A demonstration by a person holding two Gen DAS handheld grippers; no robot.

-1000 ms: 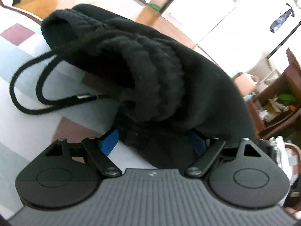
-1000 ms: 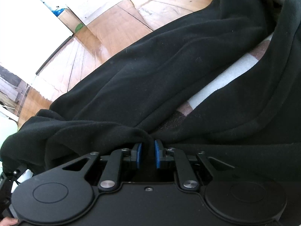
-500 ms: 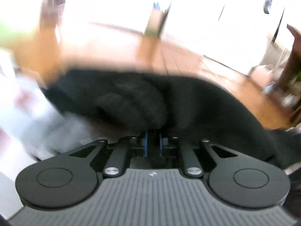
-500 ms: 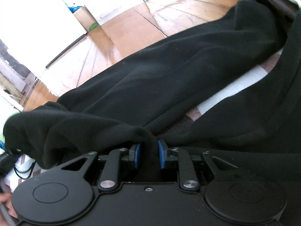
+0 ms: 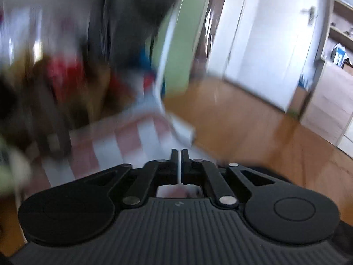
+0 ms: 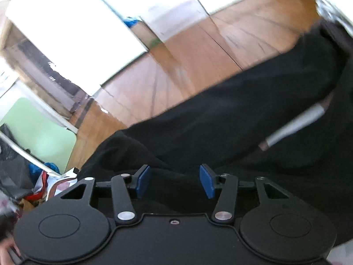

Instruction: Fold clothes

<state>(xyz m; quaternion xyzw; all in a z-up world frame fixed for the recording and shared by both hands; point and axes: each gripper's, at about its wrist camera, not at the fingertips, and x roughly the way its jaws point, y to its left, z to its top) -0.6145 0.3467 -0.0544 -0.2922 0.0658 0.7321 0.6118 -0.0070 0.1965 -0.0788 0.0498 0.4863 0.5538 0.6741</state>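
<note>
Wood floor [image 6: 194,50] in both; black garment [image 6: 231,119] only under opening right gripper [image 6: 174,180], left gripper [image 5: 179,154] closed empty.

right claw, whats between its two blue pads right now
Only black garment behind the gap, in the right wrist view. The right claw is opening; its pads do not press the fabric.

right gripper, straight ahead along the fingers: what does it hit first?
Most likely the black garment. The right gripper has its jaws opening, with dark fabric directly below and ahead of the blue pads, which no longer press on it. The wooden floor lies beyond. Depth is uncertain in the fisheye view.
</note>
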